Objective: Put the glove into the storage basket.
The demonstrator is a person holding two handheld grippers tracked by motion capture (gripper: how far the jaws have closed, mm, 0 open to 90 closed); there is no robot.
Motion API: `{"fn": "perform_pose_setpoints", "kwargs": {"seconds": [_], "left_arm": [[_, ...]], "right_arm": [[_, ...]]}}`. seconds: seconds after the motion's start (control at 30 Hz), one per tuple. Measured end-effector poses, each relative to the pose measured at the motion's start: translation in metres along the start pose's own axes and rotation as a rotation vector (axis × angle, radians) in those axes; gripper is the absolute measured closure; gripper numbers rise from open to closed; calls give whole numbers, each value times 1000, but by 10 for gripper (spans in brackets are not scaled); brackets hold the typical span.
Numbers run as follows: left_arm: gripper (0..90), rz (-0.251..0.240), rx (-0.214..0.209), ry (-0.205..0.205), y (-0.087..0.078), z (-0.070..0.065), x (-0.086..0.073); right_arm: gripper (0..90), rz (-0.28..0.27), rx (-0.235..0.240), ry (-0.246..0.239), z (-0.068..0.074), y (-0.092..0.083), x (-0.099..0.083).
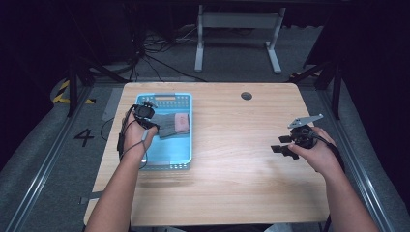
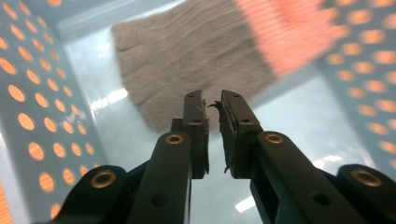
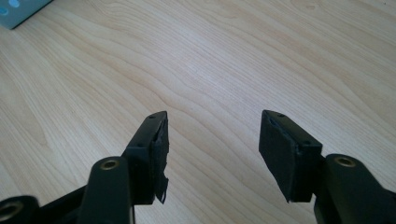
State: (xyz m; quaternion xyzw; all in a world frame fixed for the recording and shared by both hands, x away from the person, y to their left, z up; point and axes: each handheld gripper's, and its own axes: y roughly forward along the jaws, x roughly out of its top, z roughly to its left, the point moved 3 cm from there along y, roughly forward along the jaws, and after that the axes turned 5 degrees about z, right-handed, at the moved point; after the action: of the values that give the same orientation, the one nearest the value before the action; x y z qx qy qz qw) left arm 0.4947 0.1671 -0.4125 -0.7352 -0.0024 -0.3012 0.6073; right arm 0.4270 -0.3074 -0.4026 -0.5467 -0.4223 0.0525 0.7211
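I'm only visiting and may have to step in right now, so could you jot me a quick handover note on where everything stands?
Left tool: above the blue basket, jaws a narrow gap apart, nothing between them.
Right tool: wide open and holding nothing, over bare table on the right.
Sock: the grey sock with a pink cuff lies flat inside the basket, just ahead of the left tool.
Done: the sock appears dropped in the basket.
Left: probably lift the left tool clear; no other clothes are on the table.

Bright tabletop, dark surroundings — close views blurred.
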Motion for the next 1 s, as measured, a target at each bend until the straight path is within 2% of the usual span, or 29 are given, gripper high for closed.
{"fn": "perform_pose_setpoints", "kwargs": {"seconds": [0.1, 0.2, 0.37, 0.43, 0.6, 0.7, 0.83, 0.9, 0.97, 1.0], "left_arm": [[766, -66, -58, 44, -15, -15, -4], [745, -126, -93, 115, -34, -37, -11], [718, -175, -150, 193, -51, -65, -21], [705, -176, -190, 233, -55, -78, -26], [688, -173, -261, 305, -58, -102, -37], [675, -178, -290, 335, -59, -114, -42], [654, -189, -359, 371, -58, -128, -45], [630, -168, -360, 409, -56, -136, -45], [602, -171, -381, 421, -55, -143, -45], [584, -168, -402, 446, -52, -152, -47]], "right_arm": [[438, -17, -1, 4, -2, 0, 3], [444, -15, -8, -1, -5, -1, -1], [446, -45, 10, -14, -2, 0, -11], [446, -54, 22, -19, 1, 0, -16], [445, -66, 45, -27, 9, 3, -22], [445, -72, 58, -37, 15, 5, -23], [443, -71, 78, -46, 21, 8, -25], [443, -66, 83, -57, 24, 10, -25], [442, -60, 89, -65, 27, 12, -26], [441, -57, 89, -67, 28, 13, -27]]}}
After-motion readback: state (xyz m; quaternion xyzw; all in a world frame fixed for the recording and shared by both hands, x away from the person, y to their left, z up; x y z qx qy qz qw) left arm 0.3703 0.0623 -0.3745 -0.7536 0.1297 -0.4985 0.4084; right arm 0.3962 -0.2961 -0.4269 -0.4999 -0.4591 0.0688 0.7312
